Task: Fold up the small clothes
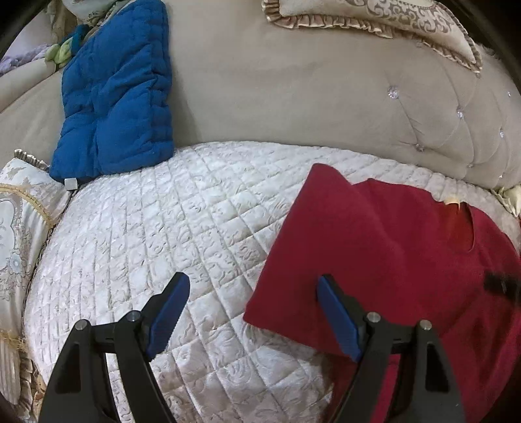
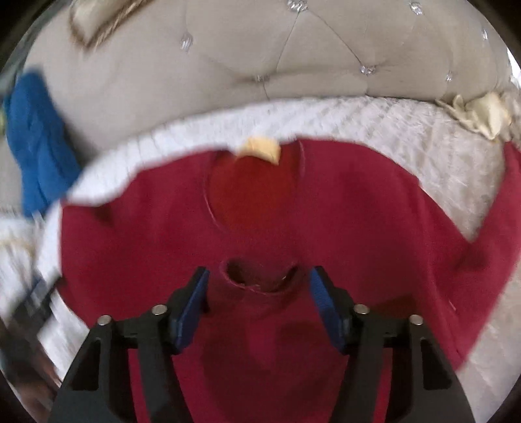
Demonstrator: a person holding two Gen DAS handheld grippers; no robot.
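Note:
A red shirt (image 1: 384, 247) lies on the white quilted seat cover (image 1: 162, 234), its left side folded over the body. My left gripper (image 1: 254, 286) is open and empty, hovering over the shirt's lower left edge. In the right wrist view the red shirt (image 2: 358, 211) fills the middle, with a yellow neck label (image 2: 260, 149) at its far edge and a sleeve cuff opening (image 2: 260, 276) between my fingers. My right gripper (image 2: 259, 276) is open just above that cuff. The view is blurred by motion.
A folded blue quilted garment (image 1: 117, 97) leans on the beige tufted sofa back (image 1: 309, 97). Patterned cushions sit at top right (image 1: 374, 16) and far left (image 1: 16, 221). A cream cloth (image 2: 482, 117) lies at the seat's right end.

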